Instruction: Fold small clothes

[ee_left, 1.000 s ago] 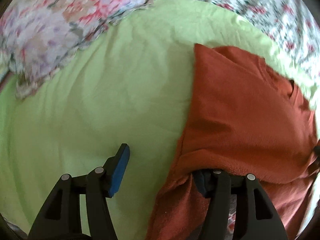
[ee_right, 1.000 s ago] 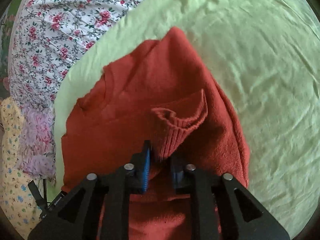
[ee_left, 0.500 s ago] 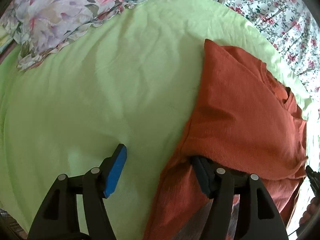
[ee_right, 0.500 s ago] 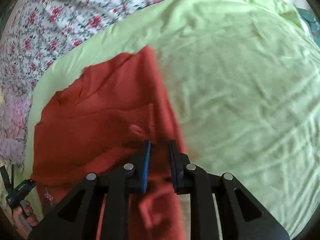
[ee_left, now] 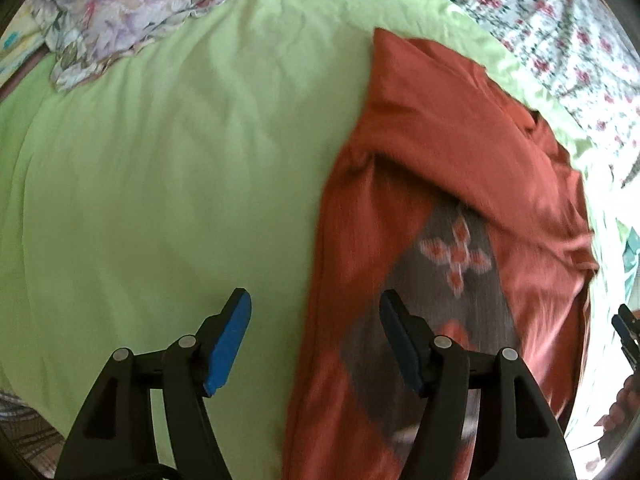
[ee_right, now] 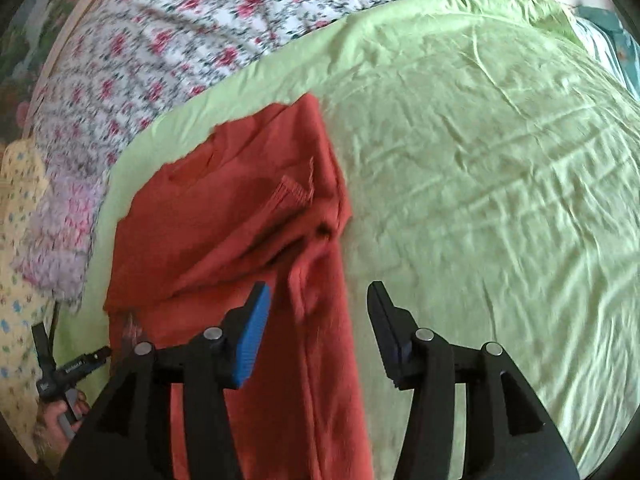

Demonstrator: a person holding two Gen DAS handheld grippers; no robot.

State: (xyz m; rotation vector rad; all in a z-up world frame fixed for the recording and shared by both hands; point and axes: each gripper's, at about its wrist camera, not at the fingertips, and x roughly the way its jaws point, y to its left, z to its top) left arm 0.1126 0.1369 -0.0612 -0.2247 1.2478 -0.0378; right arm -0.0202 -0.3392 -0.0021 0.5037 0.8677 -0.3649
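A small rust-orange sweater [ee_left: 440, 152] lies on a light green sheet [ee_left: 160, 160], its sleeves folded over the body. A grey patch with an orange flower motif [ee_left: 456, 256] shows on its near part. My left gripper [ee_left: 316, 312] is open and empty above the sweater's left edge. In the right wrist view the sweater [ee_right: 224, 220] lies left of centre, a ribbed cuff [ee_right: 292, 190] on top. My right gripper [ee_right: 318, 304] is open and empty above the sweater's right edge.
Floral bedding [ee_left: 132, 12] lies beyond the green sheet, and more floral cloth [ee_right: 180, 32] in the right wrist view. The other gripper and a hand show at the frame edges [ee_right: 64, 376] [ee_left: 626, 332]. Wrinkled green sheet [ee_right: 500, 200] extends right of the sweater.
My right gripper opened and let go of the sleeve cuff, which now lies on the sweater. My left gripper drew back from the sweater fold, uncovering the grey patterned patch.
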